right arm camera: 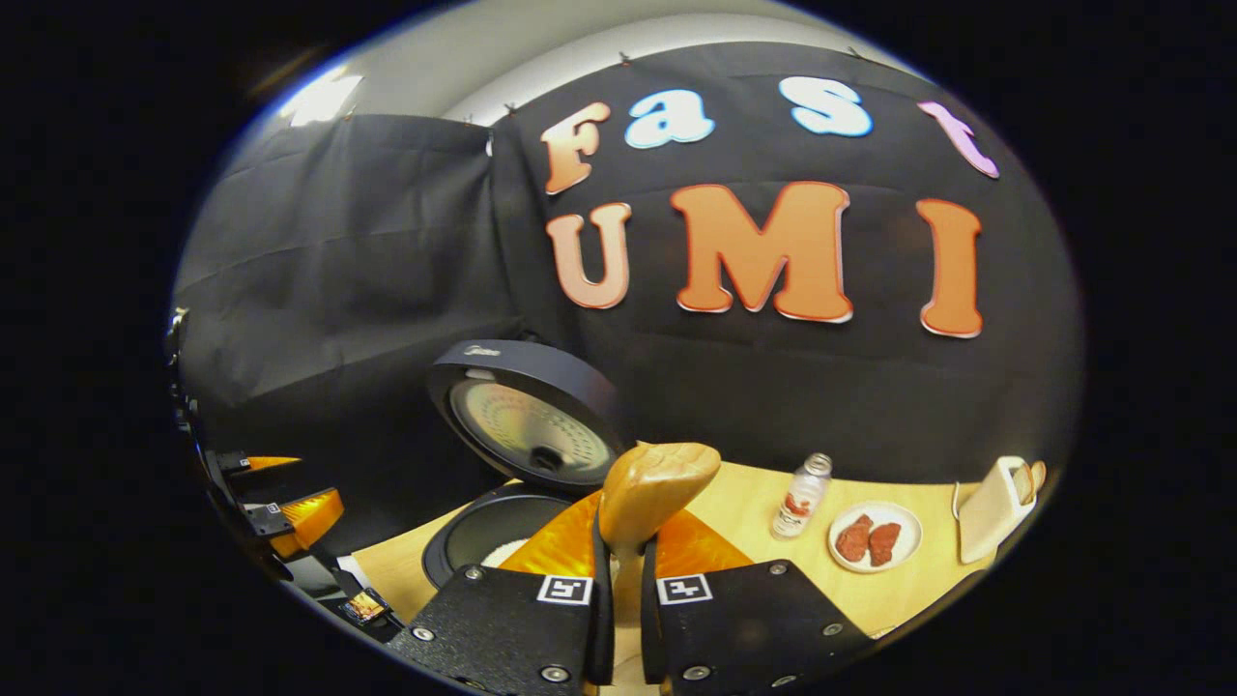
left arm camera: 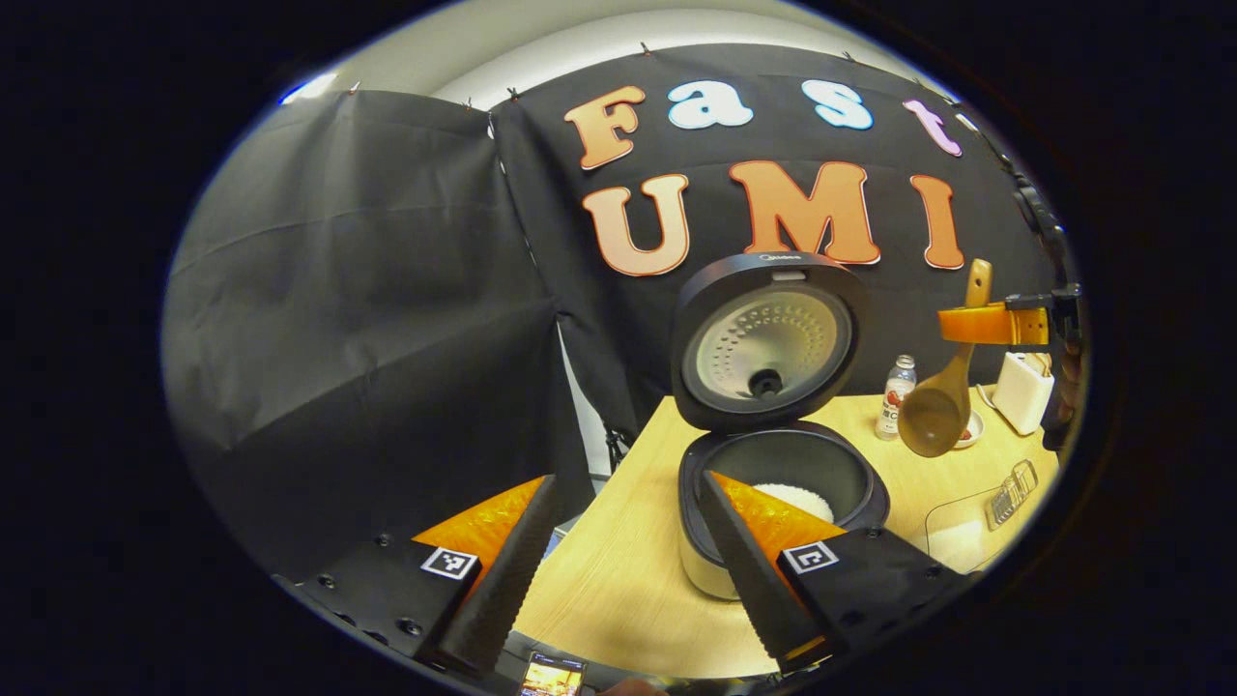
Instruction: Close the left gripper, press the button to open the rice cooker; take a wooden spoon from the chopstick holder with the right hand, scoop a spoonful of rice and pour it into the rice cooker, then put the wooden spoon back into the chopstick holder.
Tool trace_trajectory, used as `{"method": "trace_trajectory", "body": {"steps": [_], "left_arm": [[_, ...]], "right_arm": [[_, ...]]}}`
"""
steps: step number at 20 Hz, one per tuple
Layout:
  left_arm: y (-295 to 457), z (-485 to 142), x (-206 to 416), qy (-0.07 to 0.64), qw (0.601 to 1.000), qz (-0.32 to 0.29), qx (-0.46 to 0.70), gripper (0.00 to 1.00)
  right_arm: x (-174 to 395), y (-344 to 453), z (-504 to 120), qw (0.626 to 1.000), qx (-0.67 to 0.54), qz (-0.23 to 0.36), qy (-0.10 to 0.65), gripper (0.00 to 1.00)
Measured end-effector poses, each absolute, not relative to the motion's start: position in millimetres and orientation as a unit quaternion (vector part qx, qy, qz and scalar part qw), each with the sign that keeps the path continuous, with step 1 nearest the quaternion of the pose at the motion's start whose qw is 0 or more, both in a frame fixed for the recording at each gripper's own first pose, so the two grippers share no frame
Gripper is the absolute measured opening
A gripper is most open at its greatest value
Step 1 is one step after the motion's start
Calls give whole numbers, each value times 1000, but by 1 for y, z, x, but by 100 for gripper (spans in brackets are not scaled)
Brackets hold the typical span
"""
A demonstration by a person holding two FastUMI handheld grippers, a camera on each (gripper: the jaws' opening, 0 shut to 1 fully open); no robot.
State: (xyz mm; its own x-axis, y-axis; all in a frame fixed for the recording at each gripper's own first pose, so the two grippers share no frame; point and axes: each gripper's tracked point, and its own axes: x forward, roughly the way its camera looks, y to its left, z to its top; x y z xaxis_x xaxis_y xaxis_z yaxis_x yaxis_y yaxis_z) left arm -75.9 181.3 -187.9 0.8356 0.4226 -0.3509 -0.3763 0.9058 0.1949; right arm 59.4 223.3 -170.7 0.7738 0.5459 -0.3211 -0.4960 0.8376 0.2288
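— right gripper (right arm camera: 618, 570) is clamped on the wooden spoon (right arm camera: 652, 493), both fingers pressing its handle; the bowl stands up in front of the lens and the handle's lower end is cut off at the bottom edge.
— and the left gripper (left arm camera: 618, 580)?
— jaws wide apart, nothing between them, low before the rice cooker (left arm camera: 773, 454). one finger hides part of the pot's rim.
— the cooker?
— lid raised, white rice (left arm camera: 797, 498) in the pot, partly covered by that finger.
— around it?
— on the wooden table (right arm camera: 908, 590): a small bottle (right arm camera: 800, 495), a plate with red pieces (right arm camera: 875, 536), the white chopstick holder (right arm camera: 995, 507) at the far right, its contents hard to make out.
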Motion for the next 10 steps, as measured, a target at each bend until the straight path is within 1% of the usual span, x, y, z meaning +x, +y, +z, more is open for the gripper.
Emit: {"method": "trace_trajectory", "body": {"steps": [6, 10], "left_arm": [[149, -186, -61, 201, 961, 179, 63, 99], [123, -181, -50, 197, 966, 157, 63, 99]], "right_arm": [[59, 92, -226, 949, 120, 133, 258, 10], [48, 13, -246, 952, 134, 54, 271, 10]]}}
